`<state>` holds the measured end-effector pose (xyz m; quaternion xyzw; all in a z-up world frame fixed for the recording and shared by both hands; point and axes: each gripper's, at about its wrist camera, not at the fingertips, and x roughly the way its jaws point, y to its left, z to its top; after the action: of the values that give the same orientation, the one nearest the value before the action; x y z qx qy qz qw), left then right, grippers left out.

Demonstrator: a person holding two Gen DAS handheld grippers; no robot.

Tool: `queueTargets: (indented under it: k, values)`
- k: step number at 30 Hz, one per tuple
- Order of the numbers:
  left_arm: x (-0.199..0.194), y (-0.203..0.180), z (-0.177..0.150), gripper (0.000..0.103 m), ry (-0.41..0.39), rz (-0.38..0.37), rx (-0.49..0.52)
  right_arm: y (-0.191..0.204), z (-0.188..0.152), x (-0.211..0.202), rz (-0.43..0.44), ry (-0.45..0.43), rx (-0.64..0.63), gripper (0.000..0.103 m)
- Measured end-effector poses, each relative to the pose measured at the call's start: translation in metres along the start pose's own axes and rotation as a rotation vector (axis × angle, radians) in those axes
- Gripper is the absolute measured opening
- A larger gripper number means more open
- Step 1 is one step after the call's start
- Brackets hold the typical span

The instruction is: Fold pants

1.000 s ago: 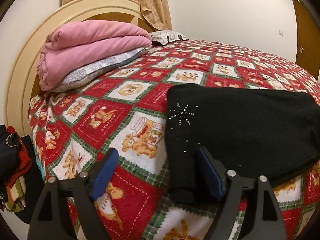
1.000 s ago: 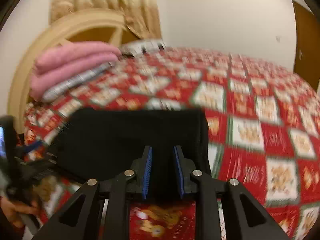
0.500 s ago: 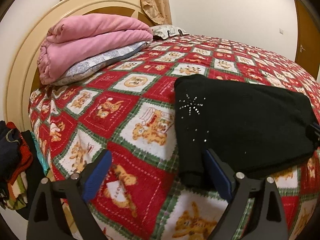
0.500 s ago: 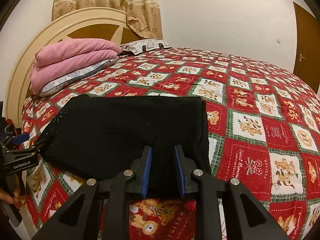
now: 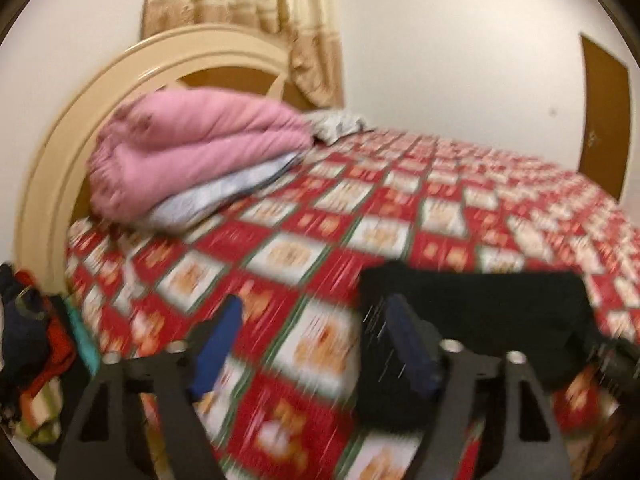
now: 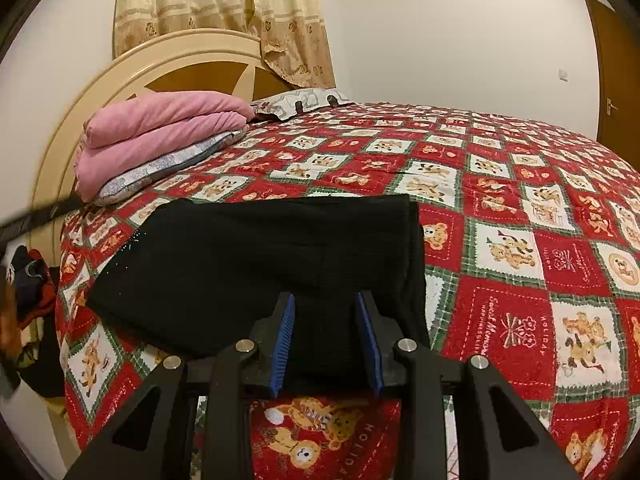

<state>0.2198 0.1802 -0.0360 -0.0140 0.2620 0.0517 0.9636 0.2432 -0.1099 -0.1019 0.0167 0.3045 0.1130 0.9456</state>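
Observation:
The black pants [image 6: 272,256] lie folded into a flat rectangle on the red patchwork bedspread [image 6: 520,220]. In the right wrist view my right gripper [image 6: 326,340] has its blue pads a little apart around the near edge of the pants. In the blurred left wrist view the pants [image 5: 480,308] sit at the right. My left gripper [image 5: 316,344] is wide open and empty, its right finger [image 5: 408,344] over the pants' left end.
A folded pink blanket [image 6: 160,132] on a grey pillow rests by the cream headboard [image 6: 168,56]. A heap of clothes [image 5: 28,344] sits left of the bed. A brown door [image 6: 616,72] is at the far right.
My left gripper has swung and its view is now blurred. My right gripper's pads have opened wider around the pants' edge. The pants have not moved.

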Motion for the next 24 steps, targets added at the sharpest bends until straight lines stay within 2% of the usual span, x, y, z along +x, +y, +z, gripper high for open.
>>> queueTargets:
  k: [1, 2, 3, 6, 9, 10, 13, 19, 21, 23, 24]
  values:
    - [0.009, -0.004, 0.009, 0.04, -0.002, -0.038, 0.001, 0.0, 0.0, 0.0, 0.001, -0.001, 0.001, 0.034]
    - [0.021, -0.009, 0.017, 0.031, 0.012, -0.087, 0.002, 0.0, 0.0, 0.0, 0.0, -0.001, -0.001, 0.034]
    - [0.032, -0.015, 0.021, 0.015, 0.032, -0.122, 0.002, 0.0, 0.0, 0.0, -0.003, -0.002, -0.003, 0.034]
    - [0.072, -0.036, 0.023, 0.014, 0.135, -0.189, 0.004, 0.0, 0.0, 0.001, -0.006, -0.004, -0.007, 0.034]
    - [0.107, -0.056, 0.009, 0.014, 0.251, -0.193, 0.034, 0.0, 0.0, 0.001, -0.003, -0.004, -0.004, 0.034]
    - [0.125, -0.062, 0.002, 0.014, 0.31, -0.163, 0.055, 0.0, -0.001, 0.001, -0.002, -0.003, -0.006, 0.034]
    - [0.133, -0.066, 0.0, 0.015, 0.31, -0.137, 0.08, 0.002, -0.001, 0.001, -0.003, -0.003, -0.009, 0.034]
    - [0.149, -0.052, 0.007, 0.019, 0.356, -0.175, -0.013, 0.003, -0.001, 0.001, -0.006, -0.004, -0.016, 0.034]
    - [0.143, -0.048, 0.008, 0.018, 0.365, -0.186, -0.05, 0.004, -0.001, 0.001, -0.003, -0.005, -0.017, 0.038]
    - [0.134, -0.049, 0.009, 0.022, 0.359, -0.177, -0.039, 0.006, -0.002, 0.001, -0.002, -0.005, -0.027, 0.042]
    - [0.129, -0.049, 0.008, 0.029, 0.354, -0.17, -0.027, 0.007, -0.002, 0.002, -0.004, -0.005, -0.033, 0.044]
